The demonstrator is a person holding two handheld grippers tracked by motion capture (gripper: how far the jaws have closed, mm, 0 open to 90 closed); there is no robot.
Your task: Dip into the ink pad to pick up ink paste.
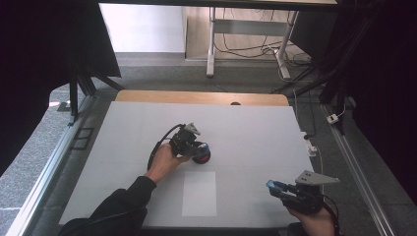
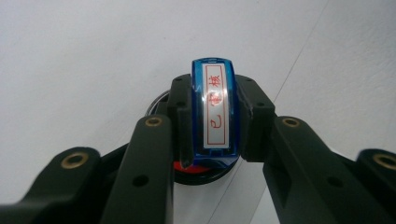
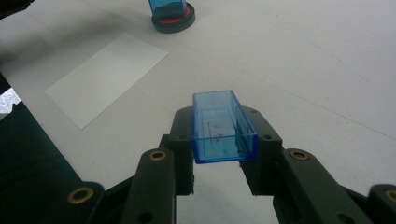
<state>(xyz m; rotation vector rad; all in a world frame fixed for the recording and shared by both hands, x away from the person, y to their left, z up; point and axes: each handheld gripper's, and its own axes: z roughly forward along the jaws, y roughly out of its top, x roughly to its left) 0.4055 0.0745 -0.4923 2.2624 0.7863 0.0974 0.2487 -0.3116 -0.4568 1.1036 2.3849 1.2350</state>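
A blue stamp (image 2: 214, 79) with a white label in red characters is clamped between the jaws of my left gripper (image 2: 214, 119), which is shut on it. The stamp stands on a round black ink pad (image 1: 203, 157) with a red face (image 2: 183, 167) near the table's middle. My left gripper (image 1: 193, 143) leans over that pad. My right gripper (image 3: 219, 140) is shut on a clear blue cap (image 3: 223, 127), held above the table at the front right (image 1: 276, 186). From the right gripper view the ink pad (image 3: 173, 22) lies far off, with the stamp (image 3: 167, 5) on it.
A white sheet of paper (image 1: 199, 193) lies flat near the front edge, between the two hands; it also shows in the right gripper view (image 3: 108, 77). The white mat (image 1: 255, 132) covers the table. Metal rails (image 1: 361, 177) run along both sides.
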